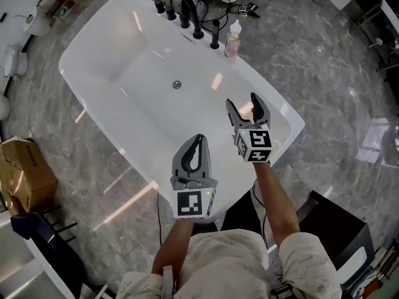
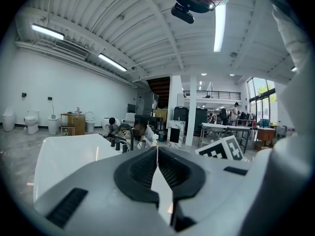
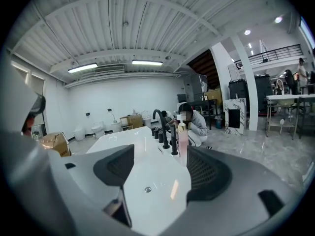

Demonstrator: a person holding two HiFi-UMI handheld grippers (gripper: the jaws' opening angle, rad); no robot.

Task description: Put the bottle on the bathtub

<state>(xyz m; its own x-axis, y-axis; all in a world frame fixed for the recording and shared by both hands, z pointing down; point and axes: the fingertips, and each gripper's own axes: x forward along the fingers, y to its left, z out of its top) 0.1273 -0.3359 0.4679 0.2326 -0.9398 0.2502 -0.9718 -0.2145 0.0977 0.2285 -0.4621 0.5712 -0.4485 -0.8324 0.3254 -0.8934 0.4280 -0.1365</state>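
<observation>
Standing upright on bathtub [image 1: 78,58] rim, upper centre of frame beside black faucet [image 1: 187,8], bottle [image 1: 233,39] lay well beyond both grippers. Right gripper [image 1: 242,99] nearer, jaws spread, empty, aimed toward it. Left gripper [image 1: 199,139] clenched on nothing, lower centre.

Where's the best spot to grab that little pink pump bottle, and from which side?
Probably its straight body, below the pump. The pink pump bottle stands upright on the white bathtub's rim, with black tap posts close on one side, so come from the open floor side.
</observation>
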